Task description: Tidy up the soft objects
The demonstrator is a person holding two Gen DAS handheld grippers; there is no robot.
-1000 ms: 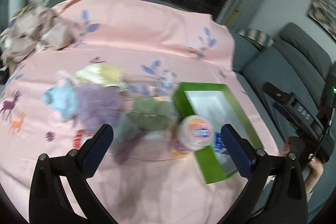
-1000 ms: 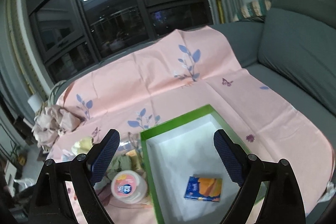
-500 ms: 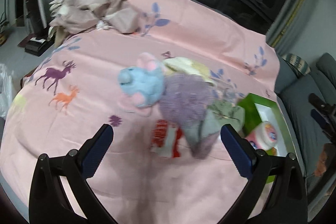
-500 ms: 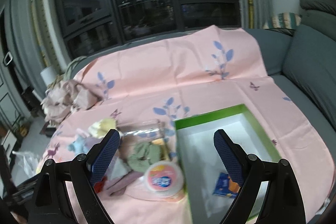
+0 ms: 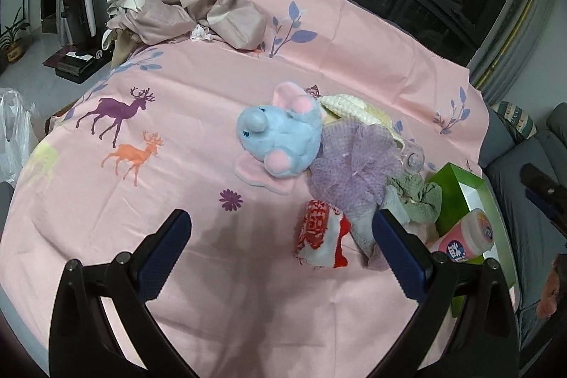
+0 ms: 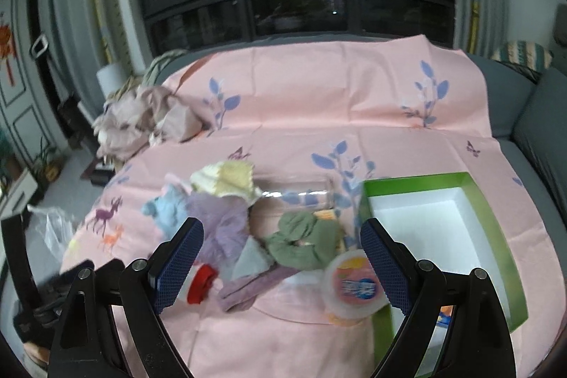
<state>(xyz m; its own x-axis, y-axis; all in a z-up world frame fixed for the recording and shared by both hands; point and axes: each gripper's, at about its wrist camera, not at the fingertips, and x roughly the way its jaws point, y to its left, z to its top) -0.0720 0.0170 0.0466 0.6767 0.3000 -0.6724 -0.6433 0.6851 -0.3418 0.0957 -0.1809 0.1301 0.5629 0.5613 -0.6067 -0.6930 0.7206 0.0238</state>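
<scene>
A heap of soft things lies on the pink sheet (image 5: pixel 198 87): a blue plush mouse (image 5: pixel 280 137), a purple mesh pouf (image 5: pixel 354 165), a yellow knit cloth (image 5: pixel 354 105), a red-and-white cloth (image 5: pixel 320 232), a green cloth (image 5: pixel 421 197) and a grey-purple sock (image 5: pixel 365 229). My left gripper (image 5: pixel 280 218) hangs open above the sheet, just in front of the heap. My right gripper (image 6: pixel 281 229) is open too, above the green cloth (image 6: pixel 304 243) and the pouf (image 6: pixel 223 222). The green box (image 6: pixel 489 222) with a white inside stands right of the heap.
A pink tub (image 6: pixel 354 286) leans at the box's near left corner. A clear bottle (image 6: pixel 297 190) lies behind the heap. Crumpled beige clothes (image 5: pixel 184 9) sit at the sheet's far left. A grey sofa cushion (image 6: pixel 538 116) is on the right, a plastic bag (image 5: pixel 10 137) on the floor at left.
Both views have swung left, from the green box to the heap of soft things. The left gripper has also sunk closer to the sheet. Both grippers stay open and empty.
</scene>
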